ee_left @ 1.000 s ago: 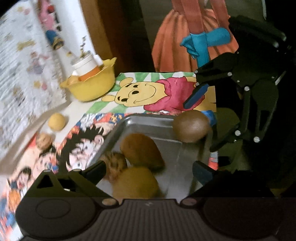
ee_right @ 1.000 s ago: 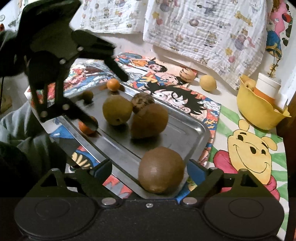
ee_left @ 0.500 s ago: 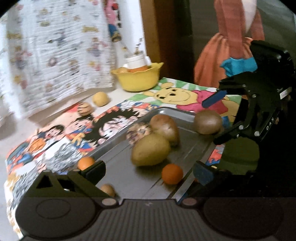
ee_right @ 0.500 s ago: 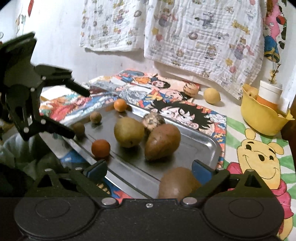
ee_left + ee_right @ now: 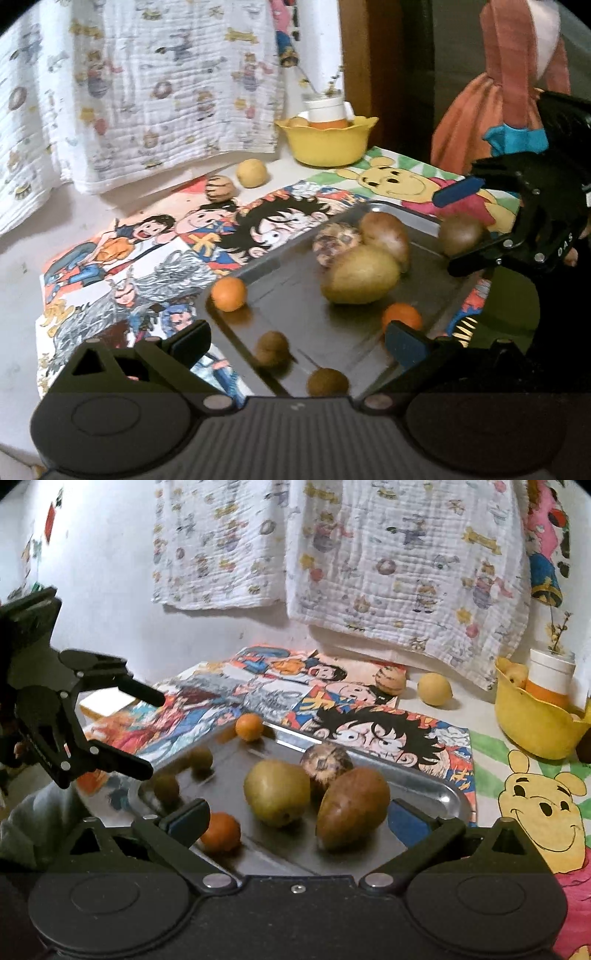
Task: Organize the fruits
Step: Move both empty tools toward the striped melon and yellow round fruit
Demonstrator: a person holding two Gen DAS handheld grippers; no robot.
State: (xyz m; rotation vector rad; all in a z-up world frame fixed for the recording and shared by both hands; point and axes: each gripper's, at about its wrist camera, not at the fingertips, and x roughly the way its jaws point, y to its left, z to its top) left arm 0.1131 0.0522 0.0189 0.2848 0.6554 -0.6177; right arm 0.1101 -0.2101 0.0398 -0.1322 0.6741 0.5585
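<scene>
Right gripper (image 5: 295, 821) fingers spread, empty; brown fruit (image 5: 352, 808) and yellow-green fruit (image 5: 277, 792) between them on metal tray (image 5: 436, 790).

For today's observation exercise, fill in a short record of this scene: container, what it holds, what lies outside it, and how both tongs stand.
container: shiny rectangular metal tray
in tray: yellow-green pear, brown oval fruit, mottled round fruit, two small oranges, small brown balls
outside tray: yellow lemon-like fruit, striped round fruit, yellow plastic bowl
left tongs: open, empty
right tongs: open, empty
</scene>
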